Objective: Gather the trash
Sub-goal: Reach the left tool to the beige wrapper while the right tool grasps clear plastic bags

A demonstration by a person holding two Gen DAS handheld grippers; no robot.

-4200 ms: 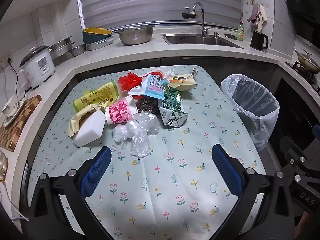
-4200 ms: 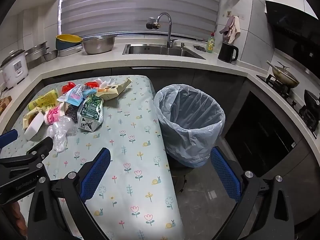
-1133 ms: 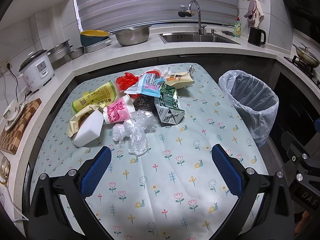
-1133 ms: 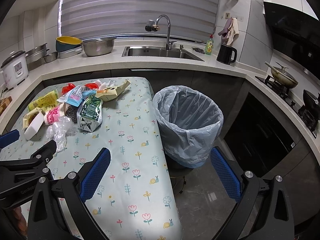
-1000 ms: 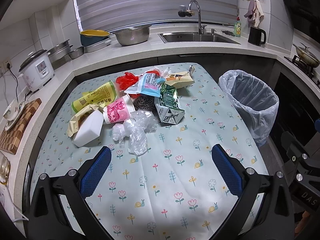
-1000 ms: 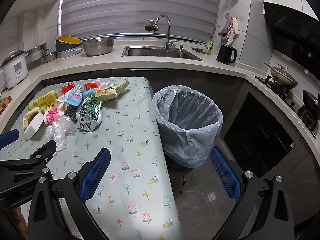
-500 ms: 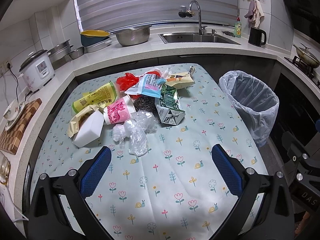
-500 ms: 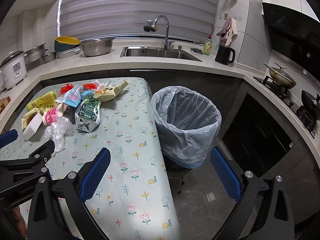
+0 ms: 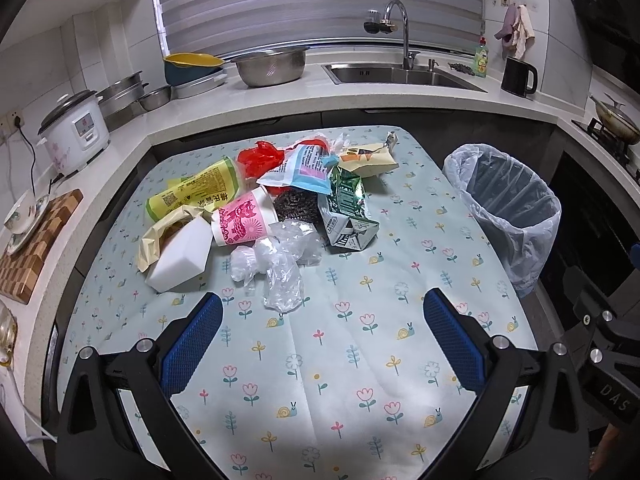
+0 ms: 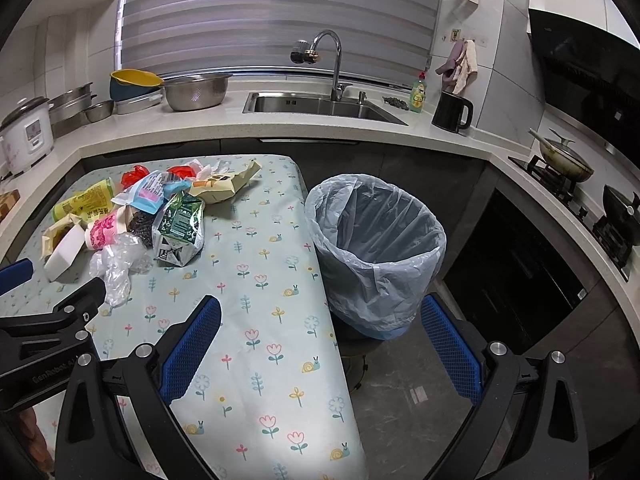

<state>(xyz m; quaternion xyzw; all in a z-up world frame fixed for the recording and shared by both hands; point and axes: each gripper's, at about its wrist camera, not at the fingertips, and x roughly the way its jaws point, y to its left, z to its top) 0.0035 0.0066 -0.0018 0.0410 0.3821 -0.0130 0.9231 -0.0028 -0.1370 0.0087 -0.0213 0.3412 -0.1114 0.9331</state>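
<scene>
Left gripper (image 9: 320,336) and right gripper (image 10: 320,340), both with fingers spread wide and holding nothing. Ahead of the left fingers, a heap of trash lies on the flower-print table (image 9: 328,364): crumpled clear plastic (image 9: 280,268) nearest, then a white block (image 9: 182,256), pink cup (image 9: 242,222), green carton (image 9: 348,212), yellow roll (image 9: 196,196) and blue pouch (image 9: 302,170). The lined bin (image 10: 376,248), ahead between the right fingers, appears empty. Judged from this, collection has not begun; every item remains to be moved.
</scene>
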